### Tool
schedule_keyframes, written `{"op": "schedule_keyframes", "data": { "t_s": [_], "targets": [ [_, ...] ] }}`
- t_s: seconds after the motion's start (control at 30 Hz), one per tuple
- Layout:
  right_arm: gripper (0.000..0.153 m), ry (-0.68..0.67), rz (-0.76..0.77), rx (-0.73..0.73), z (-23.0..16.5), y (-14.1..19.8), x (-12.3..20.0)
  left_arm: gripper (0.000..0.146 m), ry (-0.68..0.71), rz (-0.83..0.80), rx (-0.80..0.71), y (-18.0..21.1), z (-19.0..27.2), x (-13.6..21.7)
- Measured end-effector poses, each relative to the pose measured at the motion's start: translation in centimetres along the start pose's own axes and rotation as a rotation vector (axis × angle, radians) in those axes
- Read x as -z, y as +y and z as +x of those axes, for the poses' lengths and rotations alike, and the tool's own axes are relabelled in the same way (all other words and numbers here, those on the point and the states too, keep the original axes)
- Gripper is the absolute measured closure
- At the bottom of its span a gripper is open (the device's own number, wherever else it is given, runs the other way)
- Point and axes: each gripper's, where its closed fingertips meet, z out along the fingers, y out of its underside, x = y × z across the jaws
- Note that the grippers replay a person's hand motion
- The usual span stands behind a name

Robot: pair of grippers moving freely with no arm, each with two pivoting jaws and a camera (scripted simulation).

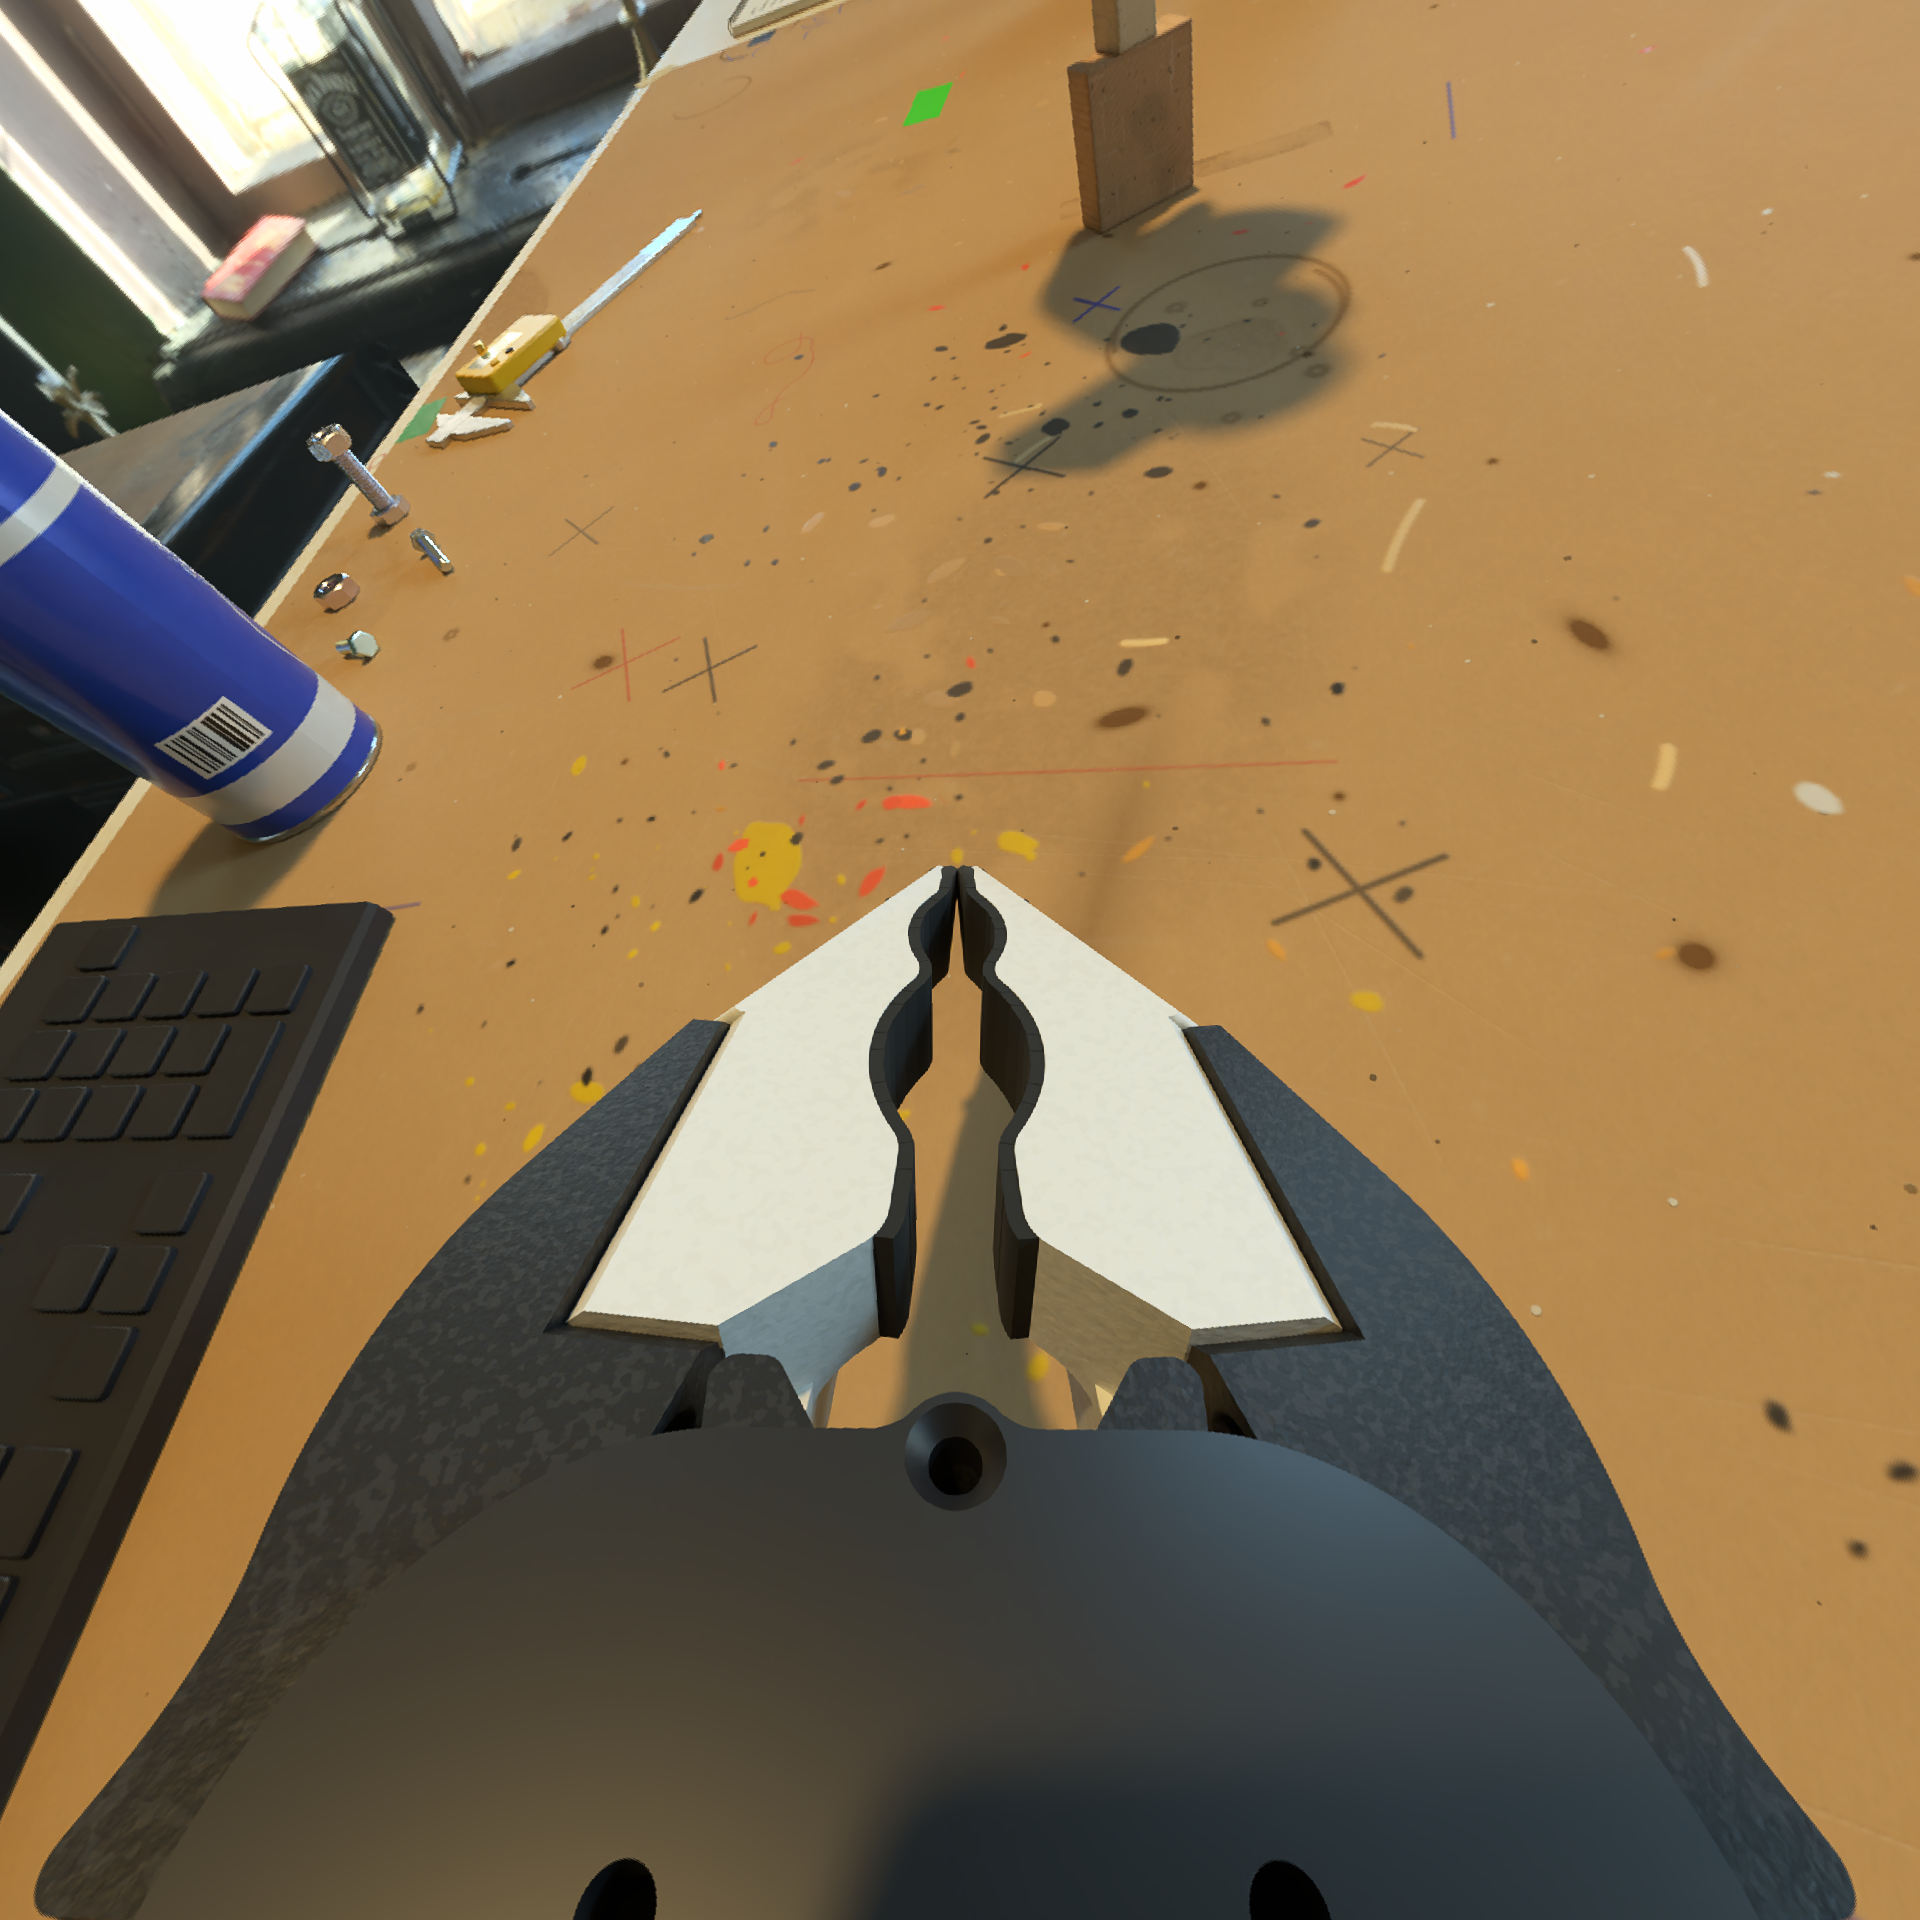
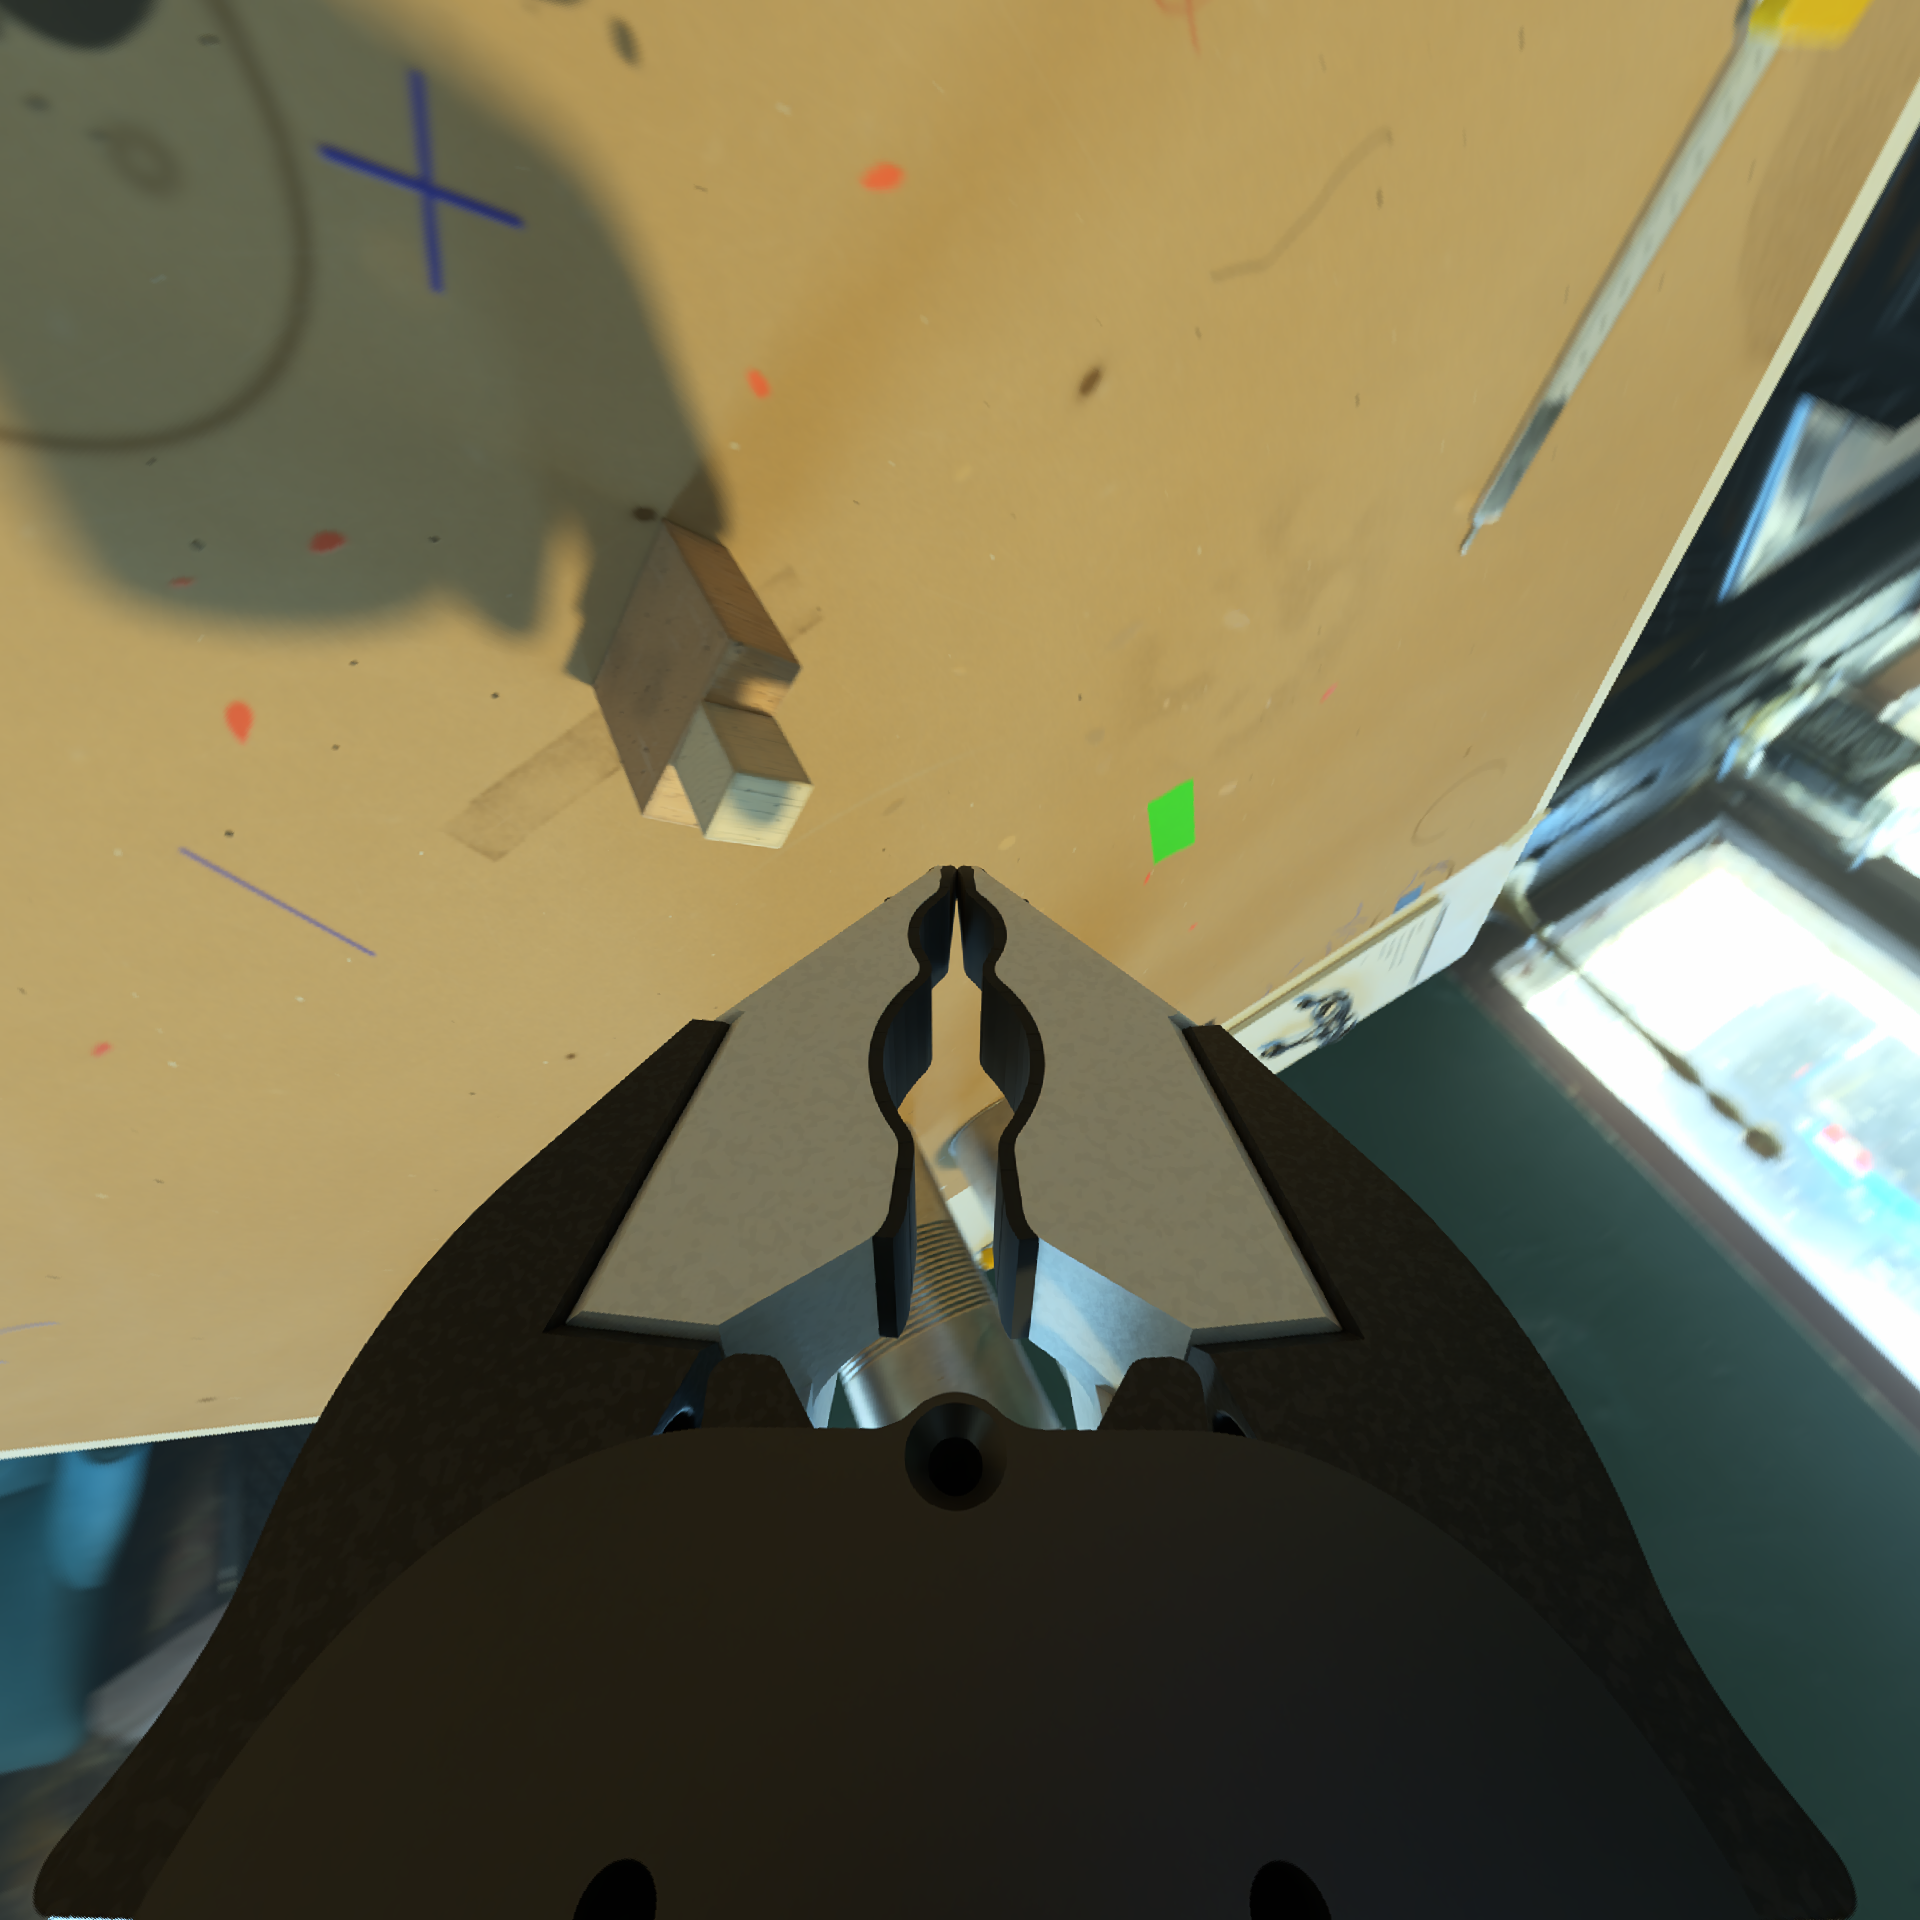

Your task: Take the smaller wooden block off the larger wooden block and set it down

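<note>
Approach is judged the step in hand: the small pale wooden block [image 2: 753,779] is seen atop the larger upright brown wooden block [image 2: 681,649], untouched. Both the right gripper [image 2: 956,871] and the left gripper [image 1: 956,871] are pressed together, empty. Spreading and alignment will be needed next.

Paint-flecked table [image 1: 1143,644]: keyboard [image 1: 135,1122], blue can [image 1: 177,665], bolts [image 1: 358,473], larger wooden block [image 1: 1132,125].
</note>
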Motion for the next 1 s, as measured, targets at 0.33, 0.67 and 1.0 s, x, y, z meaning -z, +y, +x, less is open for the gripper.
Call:
{"op": "schedule_keyframes", "data": {
  "t_s": [0.33,0.67,1.0],
  "targets": [
    [0.151,-0.282,0.124,-0.359,-1.5,1.2,-1.2,0.146,-0.007,0.004,0.023,0.1,-0.5,0.2],
    [0.118,-0.588,0.119,-0.583,-4.4,0.1,-2.1,0.146,0.001,-0.008,0.003,0.2,-0.1,0.0],
    [0.134,-0.301,0.009,-0.087,-2.5,0.4,-2.8,0.146,0.004,-0.01,0.011,0.2,-0.2,0.1]
  ]
}}
